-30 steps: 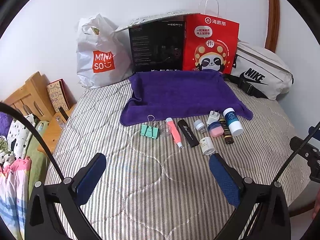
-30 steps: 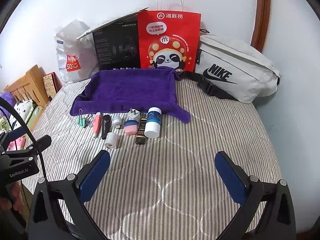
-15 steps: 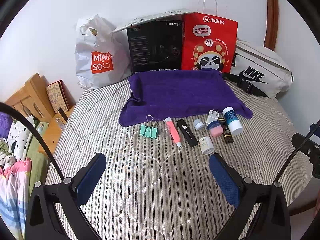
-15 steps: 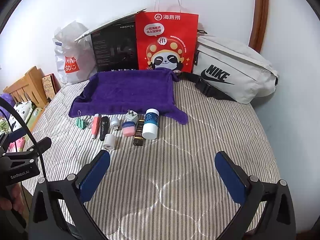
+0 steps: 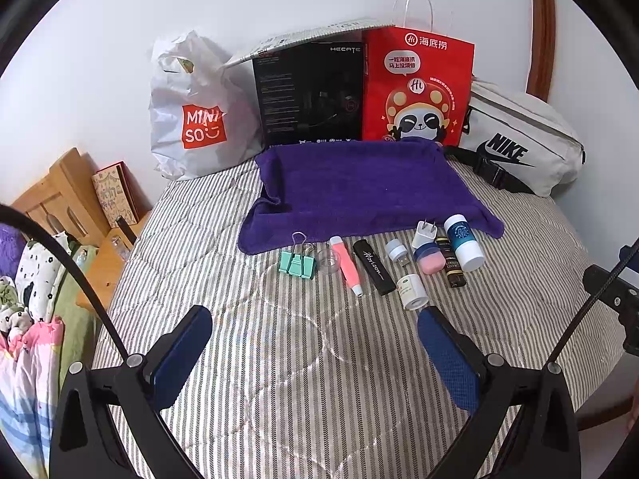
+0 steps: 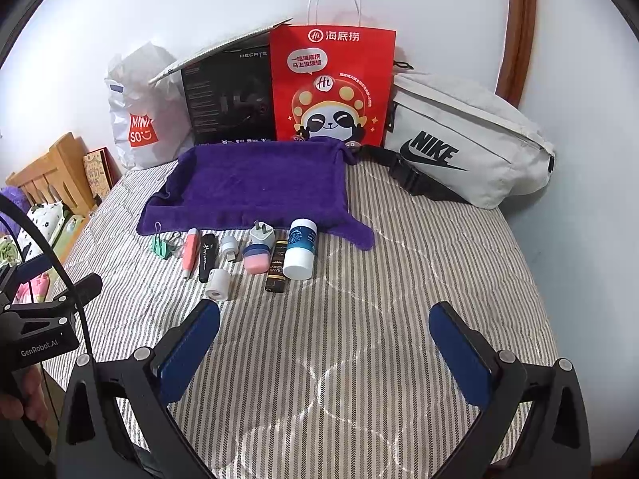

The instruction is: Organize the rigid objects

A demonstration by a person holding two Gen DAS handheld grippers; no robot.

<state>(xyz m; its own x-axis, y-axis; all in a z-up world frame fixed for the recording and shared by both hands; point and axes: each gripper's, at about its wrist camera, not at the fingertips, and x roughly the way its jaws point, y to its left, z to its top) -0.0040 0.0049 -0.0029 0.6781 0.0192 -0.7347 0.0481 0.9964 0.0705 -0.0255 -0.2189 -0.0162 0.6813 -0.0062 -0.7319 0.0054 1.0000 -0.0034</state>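
While both grippers hung spread and empty over the bed [image 5: 303, 379], small items lay along the towel's [image 5: 359, 187] near edge. Left gripper [image 5: 315, 355] and right gripper [image 6: 324, 351] touched nothing.

You get bright, even light and soft shadows; the wall [image 6: 439, 4] glares a little, edges bow with fisheye distortion, and the far left corners perhaps blur.

We list a row on the striped bed, just before the purple towel [image 5: 359, 191]: green binder clip [image 5: 296, 264], pink pen [image 5: 346, 265], black tube [image 5: 374, 266], white plug [image 5: 425, 232], pink case [image 5: 430, 260], blue-and-white bottle [image 5: 463, 242], small white roll [image 5: 412, 291] nearest us.
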